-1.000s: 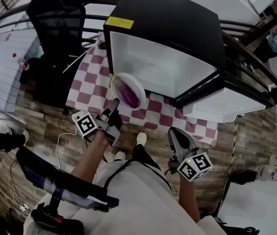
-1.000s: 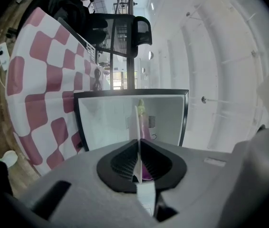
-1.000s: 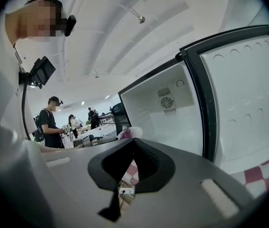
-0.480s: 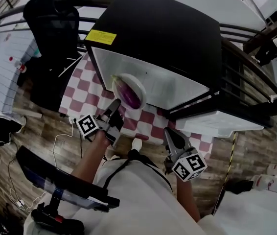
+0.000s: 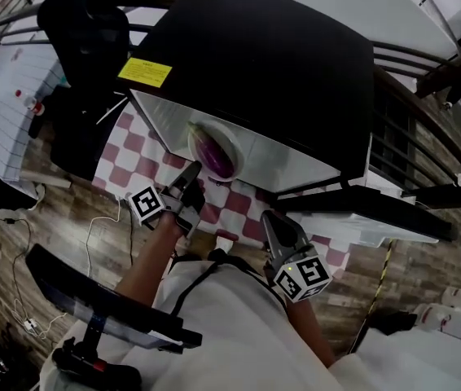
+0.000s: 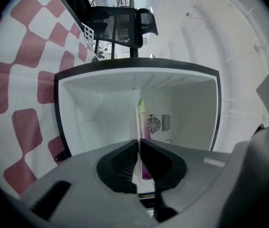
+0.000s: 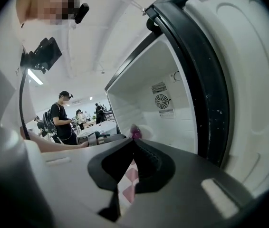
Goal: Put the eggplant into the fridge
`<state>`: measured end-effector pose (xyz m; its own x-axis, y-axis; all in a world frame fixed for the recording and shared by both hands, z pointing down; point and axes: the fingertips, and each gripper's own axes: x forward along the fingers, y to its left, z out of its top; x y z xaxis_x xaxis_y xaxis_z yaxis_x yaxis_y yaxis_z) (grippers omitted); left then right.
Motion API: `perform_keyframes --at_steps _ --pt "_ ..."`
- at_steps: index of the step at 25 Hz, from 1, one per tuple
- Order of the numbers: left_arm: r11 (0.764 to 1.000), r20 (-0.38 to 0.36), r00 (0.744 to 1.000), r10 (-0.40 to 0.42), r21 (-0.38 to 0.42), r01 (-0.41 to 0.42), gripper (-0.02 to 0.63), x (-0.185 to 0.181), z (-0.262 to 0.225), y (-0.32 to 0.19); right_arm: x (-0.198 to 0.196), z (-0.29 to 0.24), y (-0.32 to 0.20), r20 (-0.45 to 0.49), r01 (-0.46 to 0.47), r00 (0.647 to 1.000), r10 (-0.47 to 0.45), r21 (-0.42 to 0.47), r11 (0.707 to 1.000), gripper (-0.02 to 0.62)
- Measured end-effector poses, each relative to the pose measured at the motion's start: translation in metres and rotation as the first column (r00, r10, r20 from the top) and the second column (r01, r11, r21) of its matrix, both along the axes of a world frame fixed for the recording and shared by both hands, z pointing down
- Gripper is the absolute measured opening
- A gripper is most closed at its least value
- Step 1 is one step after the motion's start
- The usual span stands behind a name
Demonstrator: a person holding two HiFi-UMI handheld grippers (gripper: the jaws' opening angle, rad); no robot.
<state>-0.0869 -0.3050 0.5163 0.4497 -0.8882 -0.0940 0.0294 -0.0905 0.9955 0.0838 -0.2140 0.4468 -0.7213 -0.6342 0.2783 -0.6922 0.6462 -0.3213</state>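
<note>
Clamping the left gripper (image 5: 191, 172) fingers (image 6: 120, 163) on the plate (image 5: 234, 143) rim, we log the eggplant (image 5: 214, 156) just ahead on it, long axis slanting across our reach, nearer the open fridge (image 5: 279, 63) mouth than a second ago; right gripper (image 5: 270, 217) clenched empty, trailing.

In the left hand-held gripper (image 6: 138, 144) view I get the plate (image 6: 136, 175) edge-on, so the eggplant (image 6: 146, 169) is mostly hidden behind the jaw bodies (only a purple sliver and a pale stem show). In the head view the fridge (image 5: 279, 63) hides most of its own inside under its black top. The fridge door (image 7: 253, 89) runs off the right gripper view's edge.
</note>
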Motion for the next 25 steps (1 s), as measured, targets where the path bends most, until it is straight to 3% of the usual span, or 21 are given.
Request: perform_keyframes --at_steps 12,25 --pt "1.0 0.006 1.0 -0.01 0.015 0.01 0.026 0.012 0.035 -0.023 -0.025 0.012 -0.002 -0.003 0.156 0.988 -0.156 -0.01 0.988 0.008" --pt "0.996 0.002 0.997 0.081 0.021 -0.081 0.025 0.033 0.073 -0.068 -0.034 0.033 -0.003 -0.061 0.138 0.988 -0.141 -0.063 0.988 0.007"
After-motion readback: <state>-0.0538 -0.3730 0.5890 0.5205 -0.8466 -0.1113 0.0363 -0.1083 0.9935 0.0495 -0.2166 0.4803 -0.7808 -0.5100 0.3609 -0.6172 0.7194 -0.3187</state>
